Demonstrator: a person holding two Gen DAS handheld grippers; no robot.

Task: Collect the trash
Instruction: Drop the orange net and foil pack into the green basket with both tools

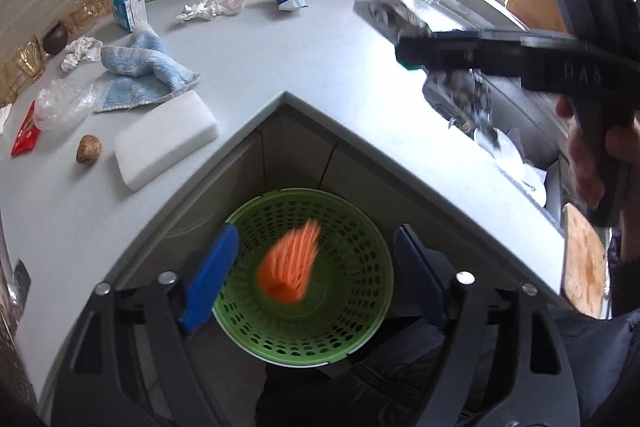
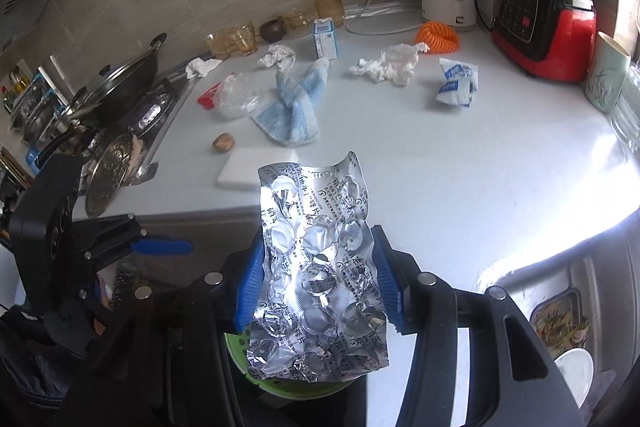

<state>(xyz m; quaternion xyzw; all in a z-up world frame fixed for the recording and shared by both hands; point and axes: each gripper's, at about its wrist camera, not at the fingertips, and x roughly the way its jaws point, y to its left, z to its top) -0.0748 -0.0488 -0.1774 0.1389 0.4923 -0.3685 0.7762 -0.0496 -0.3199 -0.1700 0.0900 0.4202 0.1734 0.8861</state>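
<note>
While my left gripper [image 1: 308,279] hangs spread over the green perforated basket [image 1: 360,227] — an orange foam net [image 1: 290,269] blurred inside it, low centre of frame — my right gripper [image 2: 318,279] pinches a spent foil blister pack [image 2: 316,267]. I'd carry the pack squarely over the rim before letting go, since foil flutters. The counter edge [image 1: 286,95] wedges in close above the basket — open room lies only below it.

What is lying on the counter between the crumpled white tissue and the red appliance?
In the right wrist view, an orange mesh net and a blue-white wrapper lie between the crumpled white tissue and the red appliance.
</note>
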